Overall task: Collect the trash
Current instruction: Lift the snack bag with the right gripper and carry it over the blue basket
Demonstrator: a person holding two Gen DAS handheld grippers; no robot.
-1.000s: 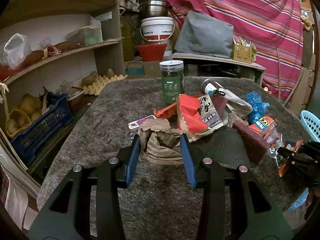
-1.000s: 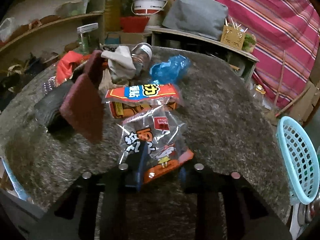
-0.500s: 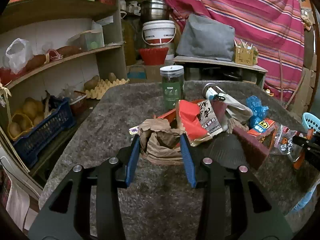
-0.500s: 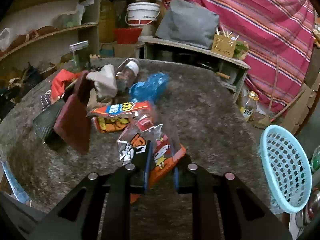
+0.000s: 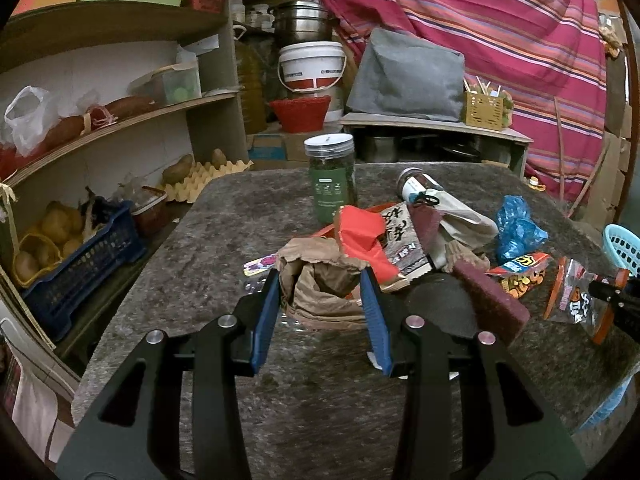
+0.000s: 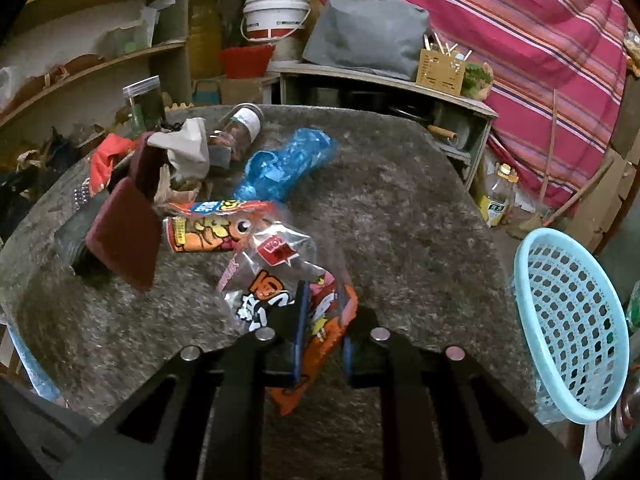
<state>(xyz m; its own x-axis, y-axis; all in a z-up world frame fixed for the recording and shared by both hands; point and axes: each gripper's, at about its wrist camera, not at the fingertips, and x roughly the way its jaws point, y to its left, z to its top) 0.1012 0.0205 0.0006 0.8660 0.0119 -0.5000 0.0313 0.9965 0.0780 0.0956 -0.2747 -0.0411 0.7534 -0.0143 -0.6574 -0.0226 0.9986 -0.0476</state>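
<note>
Gripping a clear snack wrapper (image 6: 280,280) printed in orange, red and white, the right gripper (image 6: 322,320) is closing its jaws on the wrapper's near end; the blue pads are pressing the crinkled film from both sides, and its orange lower edge is hanging below the fingers. The wrapper is being carried just above the near right part of the grey carpeted table (image 6: 400,208), with a pale blue basket (image 6: 572,320) standing off the table's right edge.

Sitting behind it on the table is a second orange wrapper (image 6: 208,228), then a crumpled blue plastic bag (image 6: 288,160), a dark red scouring pad (image 6: 124,240) propped on a black object, and a toppled jar (image 6: 240,128) with a white cloth beside it.

The left gripper (image 5: 320,304) is holding its jaws partly apart around a crumpled brown paper bag (image 5: 320,280); both blue pads are lying against its sides, though whether they are actually squeezing it cannot be told. Farther back, an upright green jar (image 5: 330,176) is standing at the far middle of the table.
</note>
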